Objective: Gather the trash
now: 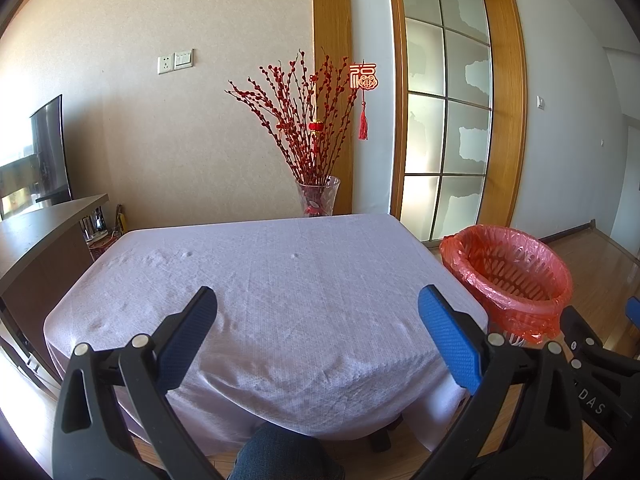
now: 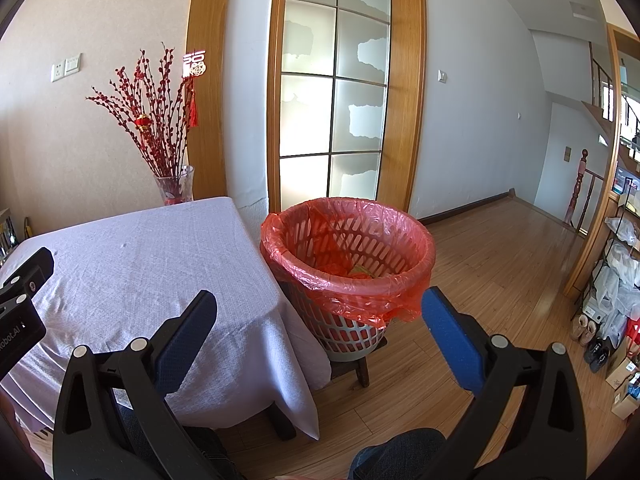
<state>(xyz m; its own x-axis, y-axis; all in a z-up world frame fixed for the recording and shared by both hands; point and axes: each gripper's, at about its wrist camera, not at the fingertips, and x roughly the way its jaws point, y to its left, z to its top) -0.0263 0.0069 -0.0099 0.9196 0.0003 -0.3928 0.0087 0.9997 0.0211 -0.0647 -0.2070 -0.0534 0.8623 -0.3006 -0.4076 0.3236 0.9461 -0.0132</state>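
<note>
A slatted waste basket point(image 2: 348, 240) lined with a red plastic bag stands on a low stool right of the table; it also shows in the left wrist view point(image 1: 508, 276). Some trash point(image 2: 360, 270) lies at its bottom. The table point(image 1: 280, 280) is covered with a white cloth and shows no trash on it. My left gripper point(image 1: 318, 308) is open and empty above the table's near edge. My right gripper point(image 2: 320, 308) is open and empty, in front of the basket and a little short of it.
A glass vase of red branches point(image 1: 318, 196) stands behind the table's far edge. A dark wooden cabinet point(image 1: 36, 240) is at the left. A glass-panel door point(image 2: 336, 100) is behind the basket. Shelves with bags and shoes point(image 2: 616, 280) stand at the right over wooden floor.
</note>
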